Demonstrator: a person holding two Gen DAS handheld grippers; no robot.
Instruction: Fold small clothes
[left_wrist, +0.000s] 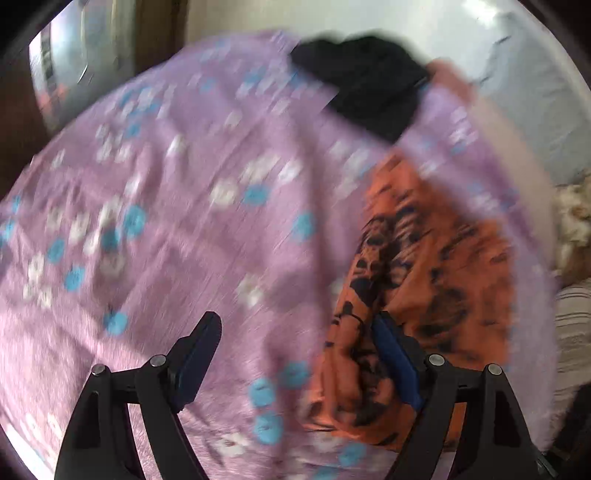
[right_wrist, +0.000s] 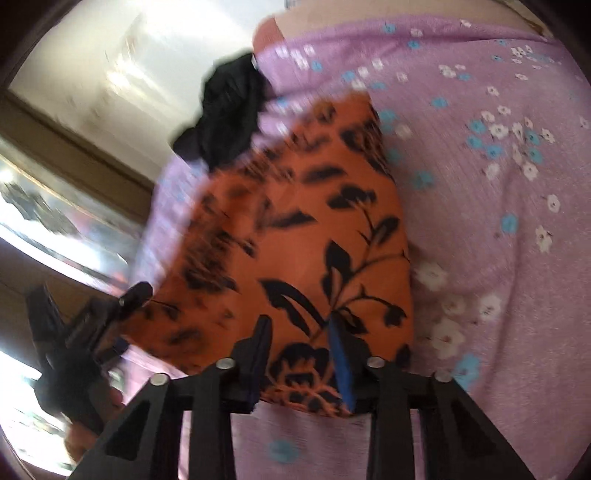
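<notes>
An orange cloth with black flower print (right_wrist: 295, 229) lies on a purple flowered bedsheet (right_wrist: 498, 221). In the left wrist view the cloth (left_wrist: 424, 277) lies at the right, and my left gripper (left_wrist: 295, 332) is open and empty, with its right finger at the cloth's edge. My right gripper (right_wrist: 301, 328) is open just over the cloth's near edge, with nothing between its fingers. The left gripper (right_wrist: 122, 299) also shows at the cloth's left side in the right wrist view. A black garment (left_wrist: 369, 81) lies crumpled beyond the orange cloth.
The sheet (left_wrist: 166, 221) covers a bed. A white wall (left_wrist: 480, 44) stands behind it. A wooden frame and a bright window (right_wrist: 55, 184) are to the left in the right wrist view. A fluffy tan thing (left_wrist: 572, 221) lies at the bed's right edge.
</notes>
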